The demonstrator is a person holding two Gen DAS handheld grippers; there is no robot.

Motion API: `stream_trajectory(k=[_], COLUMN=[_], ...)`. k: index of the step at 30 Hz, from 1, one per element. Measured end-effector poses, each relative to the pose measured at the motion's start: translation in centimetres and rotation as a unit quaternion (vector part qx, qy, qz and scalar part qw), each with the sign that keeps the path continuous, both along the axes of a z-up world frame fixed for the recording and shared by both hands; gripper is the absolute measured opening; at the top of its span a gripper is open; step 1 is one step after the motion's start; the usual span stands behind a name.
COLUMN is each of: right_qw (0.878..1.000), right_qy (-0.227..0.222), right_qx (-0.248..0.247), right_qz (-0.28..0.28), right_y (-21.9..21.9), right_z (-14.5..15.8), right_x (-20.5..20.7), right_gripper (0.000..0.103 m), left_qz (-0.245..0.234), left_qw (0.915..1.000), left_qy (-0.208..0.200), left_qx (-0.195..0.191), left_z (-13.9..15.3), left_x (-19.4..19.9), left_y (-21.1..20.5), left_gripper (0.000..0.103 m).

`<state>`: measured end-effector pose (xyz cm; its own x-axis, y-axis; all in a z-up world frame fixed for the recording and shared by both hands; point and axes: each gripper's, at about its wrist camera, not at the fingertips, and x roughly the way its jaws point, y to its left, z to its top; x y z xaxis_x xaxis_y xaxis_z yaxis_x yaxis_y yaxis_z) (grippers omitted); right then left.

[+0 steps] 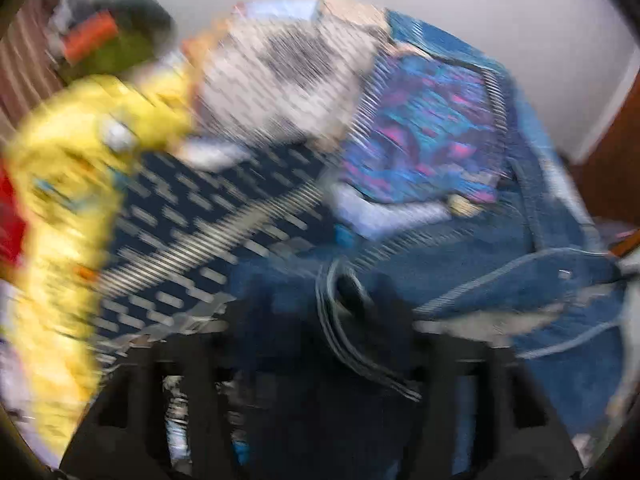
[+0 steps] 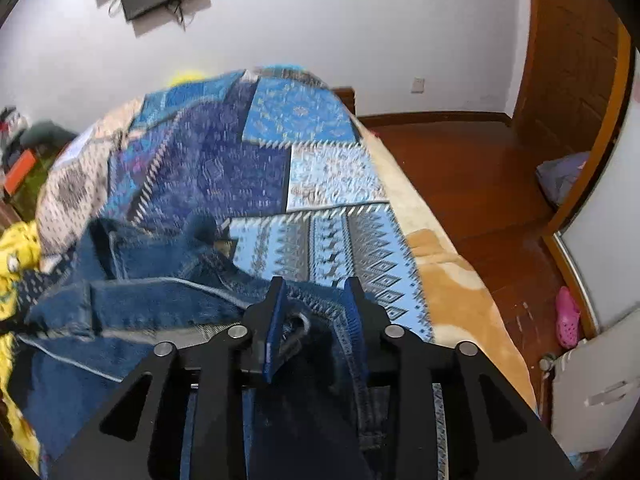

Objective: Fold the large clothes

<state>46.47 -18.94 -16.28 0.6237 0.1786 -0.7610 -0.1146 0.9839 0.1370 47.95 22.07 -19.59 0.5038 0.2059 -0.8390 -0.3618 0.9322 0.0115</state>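
The blue denim garment (image 2: 132, 300) lies bunched on the patchwork-covered bed (image 2: 320, 184). The right tool (image 2: 314, 312) clamps its hem. The left tool (image 1: 320, 340) appears clamped on denim; blur prevents certainty. Keep both edges taut and level while folding.

No legible text or labels.

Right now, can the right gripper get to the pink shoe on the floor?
Probably not. The right gripper sits over the bed with the jeans between its fingers, and the pink shoe lies off the bed on the wooden floor, well to the side.
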Motion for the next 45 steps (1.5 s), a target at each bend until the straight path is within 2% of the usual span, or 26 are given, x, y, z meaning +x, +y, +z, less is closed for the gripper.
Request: stream_trajectory(k=[2, 3, 4, 6, 10, 13, 16, 20, 22, 26, 27, 28, 30, 32, 34, 36, 41, 45], right_qw=[1.000, 1.000, 1.000, 0.999, 0.995, 0.991, 0.988, 0.985, 0.985, 0.984, 0.983, 0.983, 0.982, 0.982, 0.982, 0.982, 0.983, 0.985], right_qy=[-0.015, -0.021, -0.030, -0.039, -0.045, -0.049, -0.025, 0.004, 0.022, 0.031, 0.032, 0.032, 0.033, 0.039, 0.050, 0.052, 0.054, 0.054], right_qx=[0.004, 0.008, 0.009, 0.003, -0.020, -0.030, -0.035, -0.039, -0.027, -0.018, -0.020, -0.025, -0.035, -0.046, -0.050, -0.046, -0.045, -0.044], right_qz=[-0.007, -0.003, 0.006, 0.028, 0.091, 0.118, 0.149, 0.168, 0.171, 0.176, 0.180, 0.181, 0.181, 0.177, 0.173, 0.174, 0.172, 0.155], right_y=[-0.6, -0.7, -0.6, 0.1, 1.8, 3.1, 5.0, 7.2, 8.3, 9.9, 10.2, 10.5, 10.4, 10.0, 9.2, 8.3, 6.3, 4.2], right_z=[1.2, 1.8, 2.5, 3.3, 4.5, 4.2, 3.0, 0.4, -0.7, -1.8, -2.0, -2.3, -2.9, -3.7, -4.6, -4.8, -4.3, -4.2], right_x=[-0.9, -1.6, -2.4, -3.4, -6.7, -8.3, -9.1, -8.2, -7.8, -7.2, -7.1, -7.1, -7.3, -7.2, -7.2, -7.4, -8.5, -9.7], right_gripper=[0.045, 0.058, 0.062, 0.066, 0.085, 0.086, 0.087, 0.086, 0.086, 0.087, 0.087, 0.087, 0.087, 0.086, 0.087, 0.087, 0.087, 0.087], left_qz=[-0.003, -0.007, -0.014, -0.032, -0.077, -0.114, -0.138, -0.156, -0.144, -0.069, -0.051, -0.028, 0.000, 0.017, 0.023, 0.018, -0.042, -0.076], left_qw=[0.9987, 0.9982, 0.9982, 0.9980, 0.9964, 0.9934, 0.9901, 0.9864, 0.9880, 0.9932, 0.9941, 0.9955, 0.9984, 0.9989, 0.9983, 0.9980, 0.9975, 0.9959], left_qy=[-0.018, -0.020, -0.024, -0.038, -0.025, 0.001, 0.025, 0.051, 0.050, 0.035, 0.039, 0.045, 0.044, 0.043, 0.046, 0.052, 0.043, 0.050], left_qx=[0.048, 0.056, 0.053, 0.041, 0.026, 0.012, 0.002, 0.013, 0.024, 0.086, 0.087, 0.079, 0.035, -0.008, -0.026, -0.031, -0.038, -0.003], left_z=[1.7, 2.6, 3.4, 4.4, 4.7, 3.3, 1.7, -1.0, -1.9, -2.8, -3.1, -3.7, -4.2, -4.4, -4.4, -4.2, -3.2, -3.9], left_x=[-0.7, -1.1, -1.6, -2.5, -4.3, -5.3, -4.9, -3.5, -2.5, 0.1, 0.6, 1.0, 1.0, 0.4, -0.2, -1.4, -5.2, -8.4], left_y=[-0.4, -0.6, -0.7, -0.9, -2.2, -3.8, -5.4, -7.1, -7.0, -4.2, -3.2, -1.6, 1.0, 2.7, 3.3, 3.2, -0.3, -3.5], left_gripper=[0.078, 0.083, 0.092, 0.094, 0.097, 0.097, 0.097, 0.097, 0.097, 0.097, 0.097, 0.097, 0.098, 0.098, 0.098, 0.098, 0.098, 0.099])
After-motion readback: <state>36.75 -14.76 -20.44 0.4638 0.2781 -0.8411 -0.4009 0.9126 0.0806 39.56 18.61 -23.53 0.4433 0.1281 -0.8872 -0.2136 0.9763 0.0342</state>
